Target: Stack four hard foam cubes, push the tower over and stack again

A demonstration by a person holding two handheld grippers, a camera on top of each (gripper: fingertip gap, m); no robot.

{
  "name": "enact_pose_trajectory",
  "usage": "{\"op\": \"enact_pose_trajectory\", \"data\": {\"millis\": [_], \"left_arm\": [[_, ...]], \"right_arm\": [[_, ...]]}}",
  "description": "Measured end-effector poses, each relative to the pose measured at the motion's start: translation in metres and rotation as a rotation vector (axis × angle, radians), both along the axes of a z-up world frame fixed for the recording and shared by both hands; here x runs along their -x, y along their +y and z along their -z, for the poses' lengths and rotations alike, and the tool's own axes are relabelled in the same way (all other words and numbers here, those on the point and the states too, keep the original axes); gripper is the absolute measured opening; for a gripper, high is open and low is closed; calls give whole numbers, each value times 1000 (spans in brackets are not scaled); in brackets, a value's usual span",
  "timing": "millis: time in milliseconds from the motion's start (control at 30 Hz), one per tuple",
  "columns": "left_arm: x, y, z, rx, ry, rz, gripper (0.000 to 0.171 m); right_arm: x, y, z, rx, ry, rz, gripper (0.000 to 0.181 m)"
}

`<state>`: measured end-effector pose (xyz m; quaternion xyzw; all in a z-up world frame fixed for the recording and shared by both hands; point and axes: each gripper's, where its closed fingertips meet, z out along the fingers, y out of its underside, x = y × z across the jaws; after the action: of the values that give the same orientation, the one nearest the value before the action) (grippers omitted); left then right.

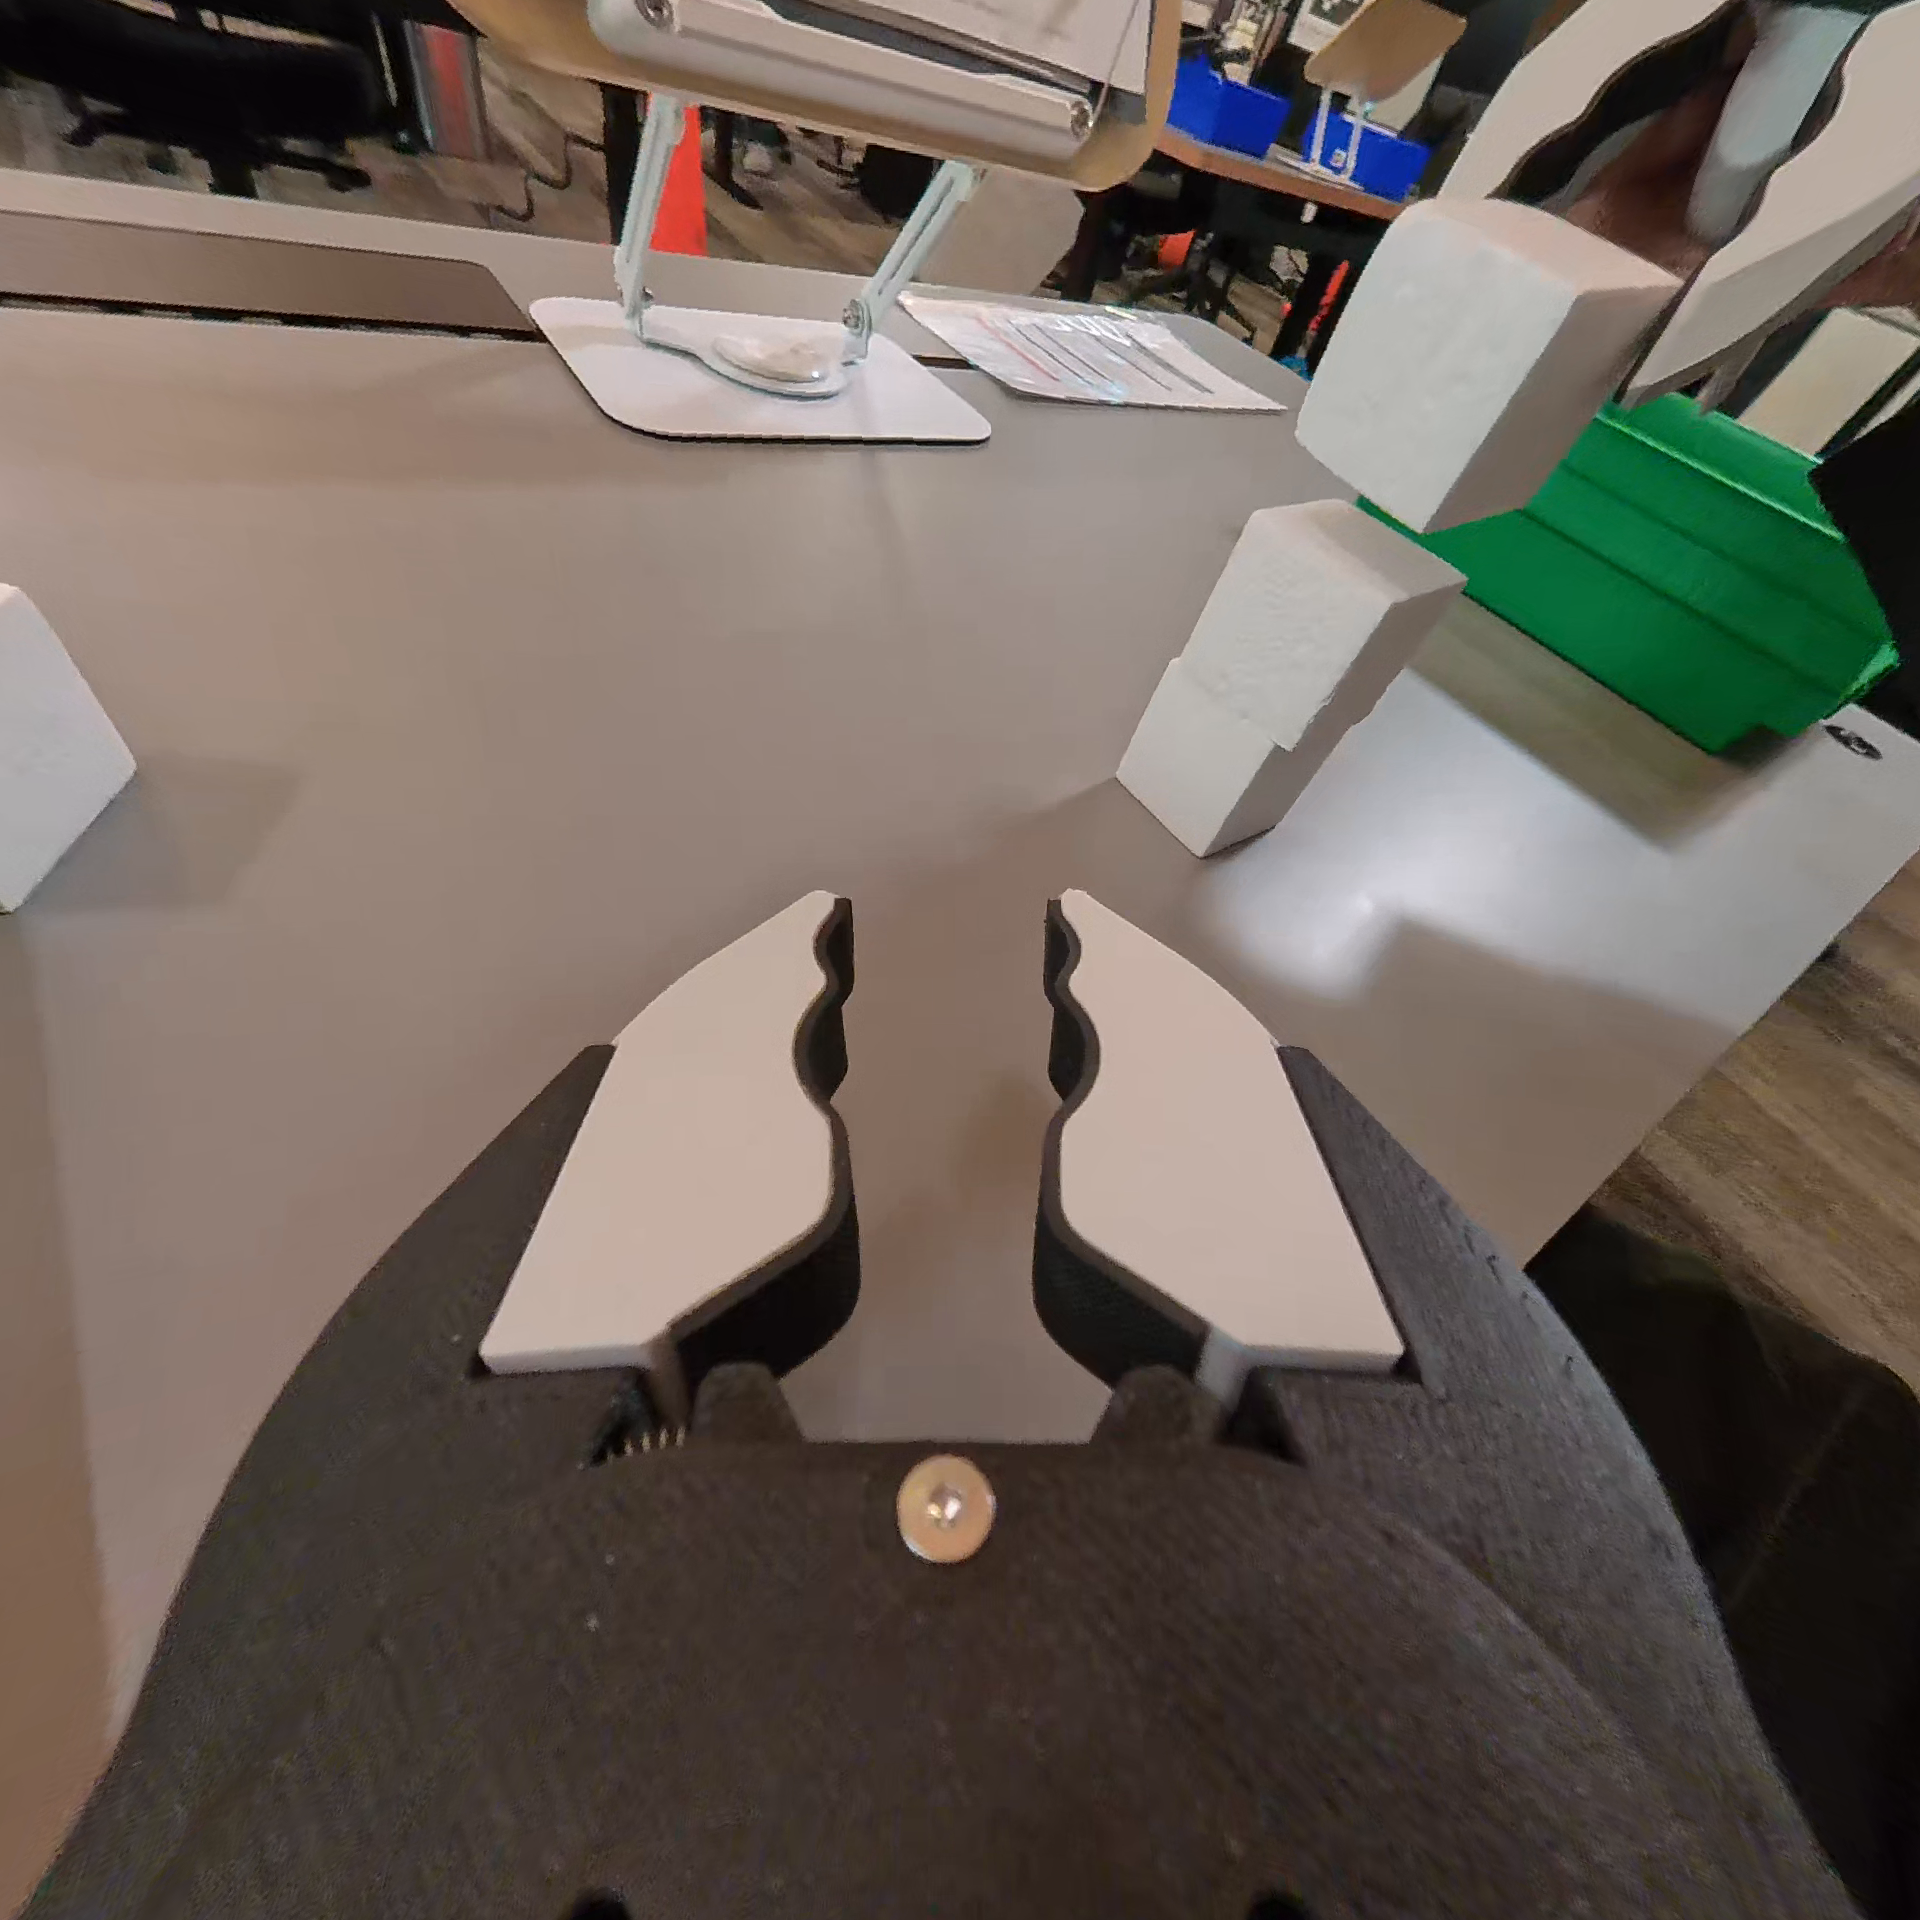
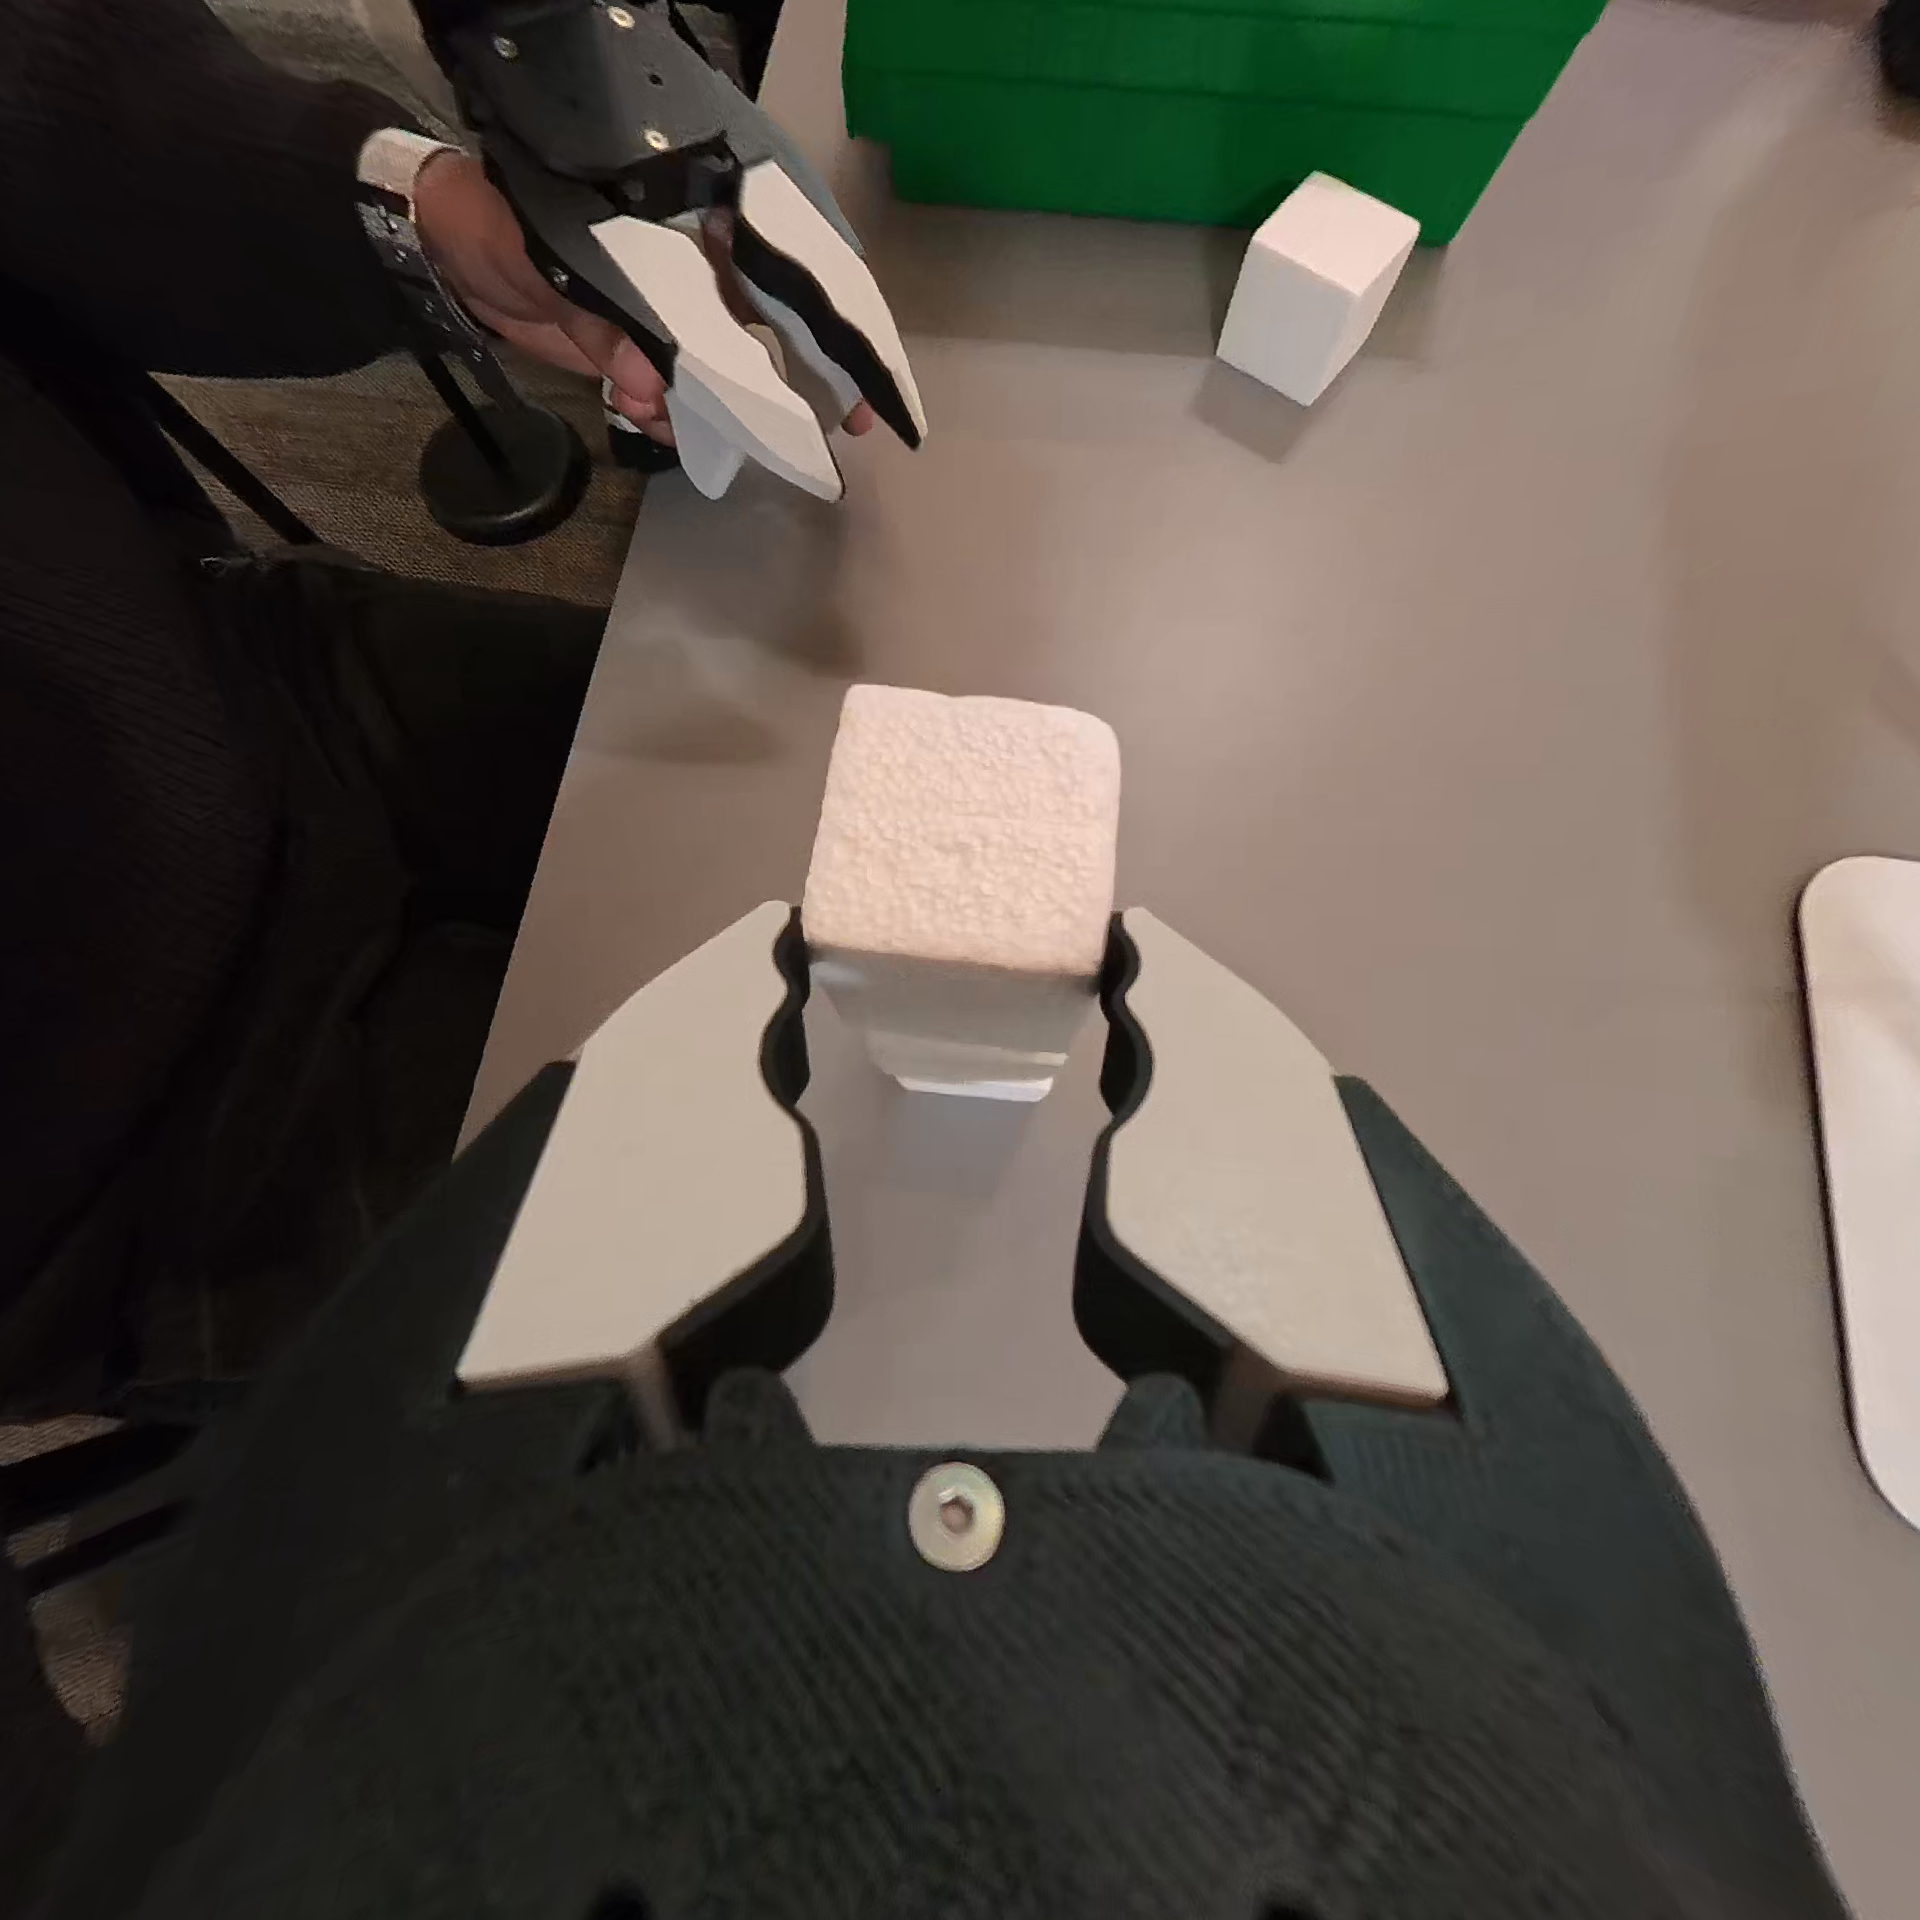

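Observation:
My right gripper (image 2: 956, 935) is shut on a white foam block (image 2: 961, 831) and holds it just above a stack of two foam blocks (image 2: 956, 1029) on the grey table (image 2: 1351, 675). The left wrist view shows the held block (image 1: 1455, 353) over the stack (image 1: 1278, 675), very close to it or touching. My left gripper (image 1: 948, 914) is open and empty above the table, left of the stack. It also shows in the right wrist view (image 2: 868, 457), held by a hand near the table edge.
A loose foam block (image 2: 1314, 291) stands by a green bin (image 2: 1174, 104); a foam block (image 1: 42, 748) shows at the left edge. Another green bin (image 1: 1683, 582) sits behind the stack. A metal stand on a white pad (image 1: 769, 395) and a plastic packet (image 1: 1091, 348) lie farther back. There is about 20 cm between the tips of the two grippers.

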<state>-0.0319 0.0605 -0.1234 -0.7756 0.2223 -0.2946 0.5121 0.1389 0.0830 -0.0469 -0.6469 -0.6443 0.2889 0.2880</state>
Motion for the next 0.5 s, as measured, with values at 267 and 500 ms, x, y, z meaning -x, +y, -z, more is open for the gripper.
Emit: {"op": "enact_pose_trajectory", "data": {"millis": [267, 500], "left_arm": [[-6, 3, -4, 63, -119, 20, 37], [-9, -1, -2, 41, -78, 36, 37]], "right_arm": [[3, -8, -9, -24, 80, -99, 55], [-2, -1, 10, -61, 52, -121, 55]]}}
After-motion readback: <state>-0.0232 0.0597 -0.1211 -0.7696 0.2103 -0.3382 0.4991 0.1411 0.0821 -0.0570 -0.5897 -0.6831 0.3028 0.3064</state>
